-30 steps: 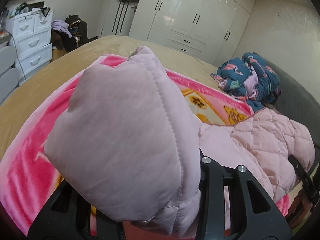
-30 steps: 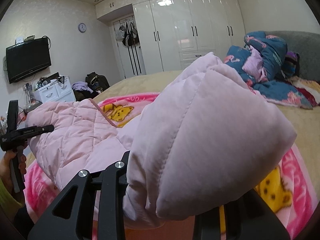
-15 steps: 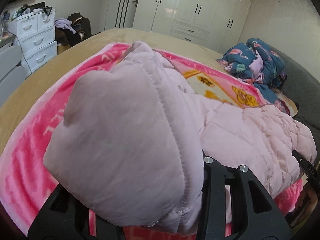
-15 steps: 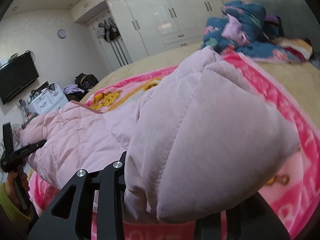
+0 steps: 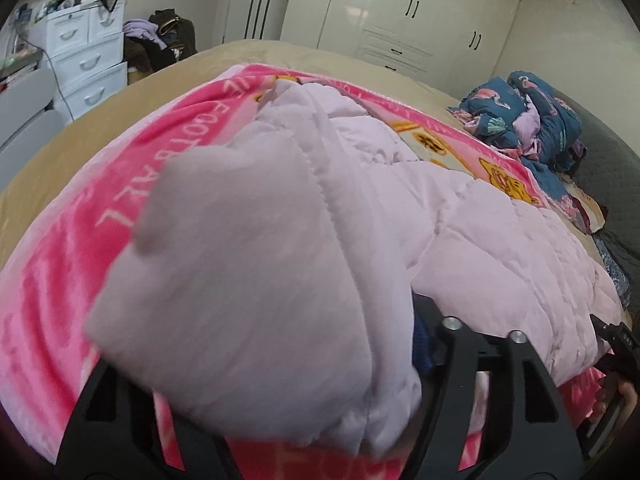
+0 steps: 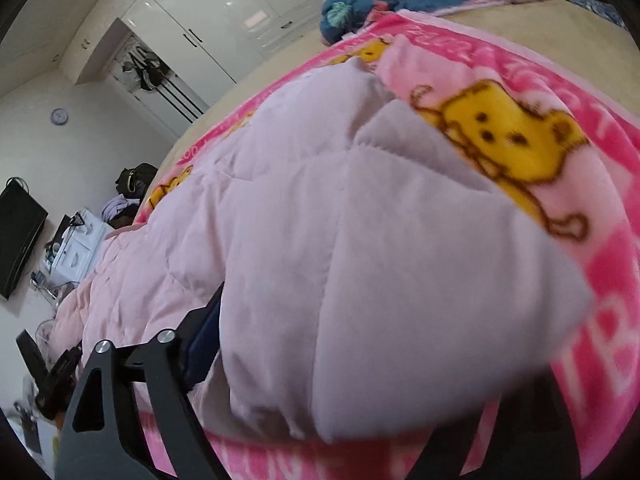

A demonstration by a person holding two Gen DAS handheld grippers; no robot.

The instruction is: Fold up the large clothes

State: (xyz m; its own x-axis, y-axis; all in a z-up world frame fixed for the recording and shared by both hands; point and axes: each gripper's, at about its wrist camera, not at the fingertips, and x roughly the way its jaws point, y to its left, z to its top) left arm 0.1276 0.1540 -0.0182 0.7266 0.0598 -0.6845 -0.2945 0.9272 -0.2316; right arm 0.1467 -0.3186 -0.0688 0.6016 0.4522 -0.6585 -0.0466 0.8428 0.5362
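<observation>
Two corners of a pale pink quilted padded jacket (image 5: 256,264) are carried, one in each gripper, so that one edge can be laid down onto the garment's body, it is judged. The left gripper (image 5: 280,380) is seen with its fingers opening, the padded fold lying between them; the right gripper (image 6: 340,380) is likewise opening, its fold (image 6: 380,280) draped between its fingers. The jacket is spread on a bright pink cartoon-print fleece blanket (image 5: 80,240) over a tan bed (image 5: 280,52). White glossy wardrobes (image 5: 400,12) are found at twelve o'clock, white plastic drawers (image 5: 84,60) at ten, a navy flamingo-print bundle (image 5: 532,120) at two.
</observation>
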